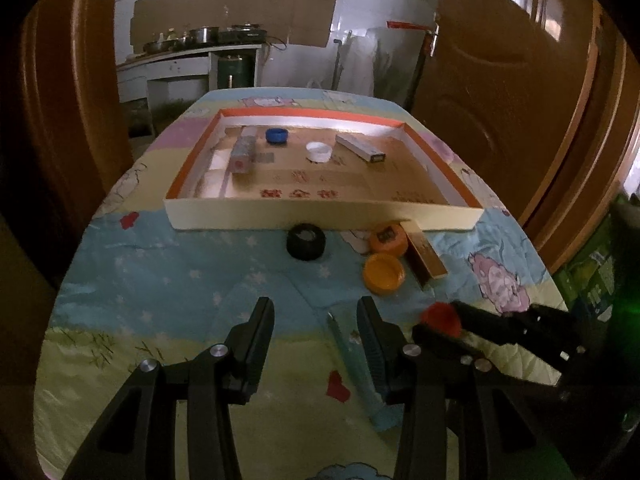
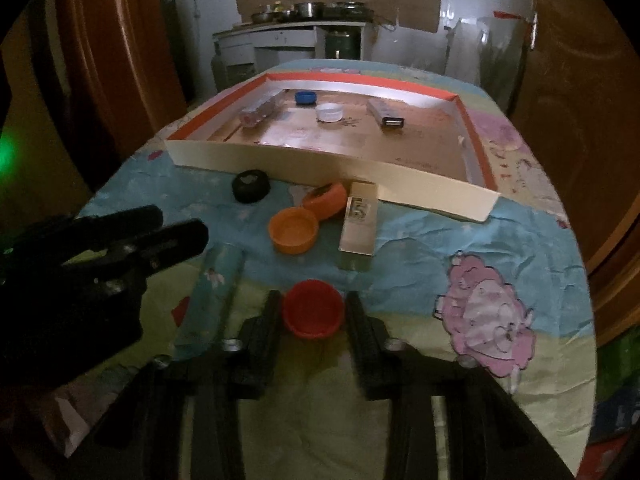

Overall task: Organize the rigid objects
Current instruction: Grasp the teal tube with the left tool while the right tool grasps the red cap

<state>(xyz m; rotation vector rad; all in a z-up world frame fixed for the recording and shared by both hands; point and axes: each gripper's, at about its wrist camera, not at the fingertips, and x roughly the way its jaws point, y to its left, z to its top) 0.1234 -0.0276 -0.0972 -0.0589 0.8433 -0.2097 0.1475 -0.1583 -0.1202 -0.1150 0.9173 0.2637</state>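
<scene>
A shallow cardboard tray (image 1: 320, 214) (image 2: 320, 164) with an orange rim lies on the table. It holds a blue cap (image 1: 276, 135), a white cap (image 1: 319, 151) and two small boxes (image 1: 360, 148). Before it lie a black cap (image 1: 306, 241) (image 2: 251, 186), two orange caps (image 1: 383, 273) (image 2: 293, 234) and a long box (image 1: 426, 256) (image 2: 360, 220). My right gripper (image 2: 313, 312) stands around a red cap (image 2: 313, 314) (image 1: 442, 318), the jaws close beside it. My left gripper (image 1: 316, 320) is open and empty above the cloth. A pale tube (image 1: 360, 372) (image 2: 216, 292) lies next to its right finger.
The table (image 1: 180, 280) carries a cartoon-print cloth. Brown wooden doors (image 1: 520, 100) stand right and left. A kitchen counter (image 1: 188, 56) with pots is far behind. A green box (image 1: 592, 276) sits beyond the table's right edge.
</scene>
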